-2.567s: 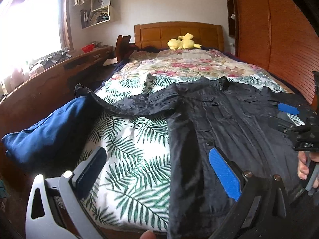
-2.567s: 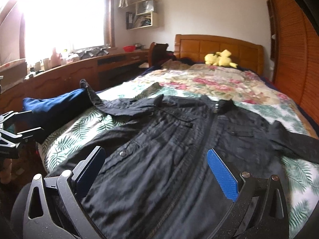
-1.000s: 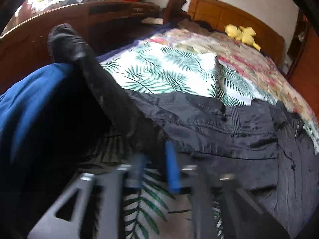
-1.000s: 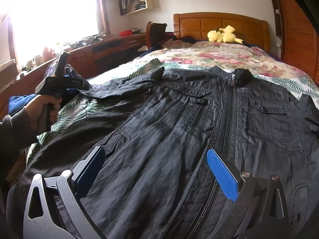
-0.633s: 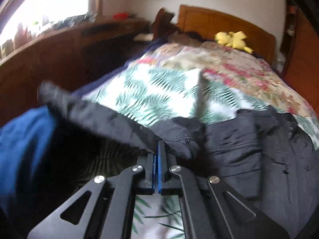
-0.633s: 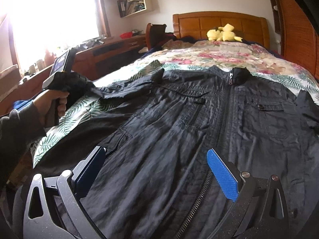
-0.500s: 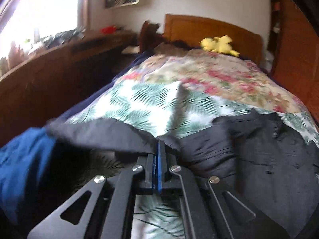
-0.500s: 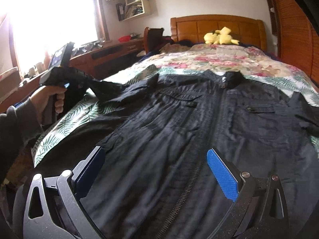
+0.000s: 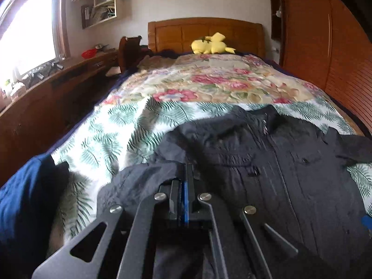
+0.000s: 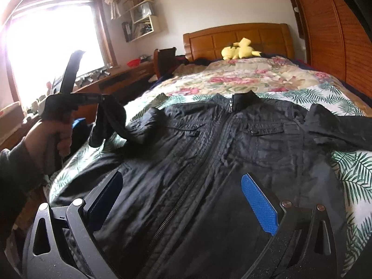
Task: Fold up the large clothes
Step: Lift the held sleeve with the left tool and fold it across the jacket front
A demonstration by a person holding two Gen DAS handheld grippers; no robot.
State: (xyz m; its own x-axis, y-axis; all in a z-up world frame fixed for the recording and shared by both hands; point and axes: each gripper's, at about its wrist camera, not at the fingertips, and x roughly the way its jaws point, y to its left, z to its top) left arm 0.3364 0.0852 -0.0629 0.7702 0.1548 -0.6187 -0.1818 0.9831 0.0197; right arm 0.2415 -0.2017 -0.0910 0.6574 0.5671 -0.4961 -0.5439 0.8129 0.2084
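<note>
**Sleeve lifted for the first fold**

The black jacket (image 10: 232,153) lies front up, zipped, across the foot end of the bed (image 9: 130,139), collar toward the headboard, its far sleeve trailing toward the bed's right edge. Its near sleeve (image 10: 111,121) is off the cover, pinched in the left gripper (image 9: 183,186), whose jaws are clamped together on the cloth near the bed's left edge.

To fold well, that sleeve should likely be carried across the chest and laid flat along the zip, kept taut enough that the shoulder creases cleanly and nothing bunches beneath. Letting go is best left until the cuff rests on the body panel.

The left hand (image 10: 51,134) grips its handle upright, raised above the cover, the tool angled down toward the jacket. The right gripper (image 10: 183,200) hovers over the hem with its jaws wide apart and nothing pressed between them, tilted down, well placed to pin the front.
</note>
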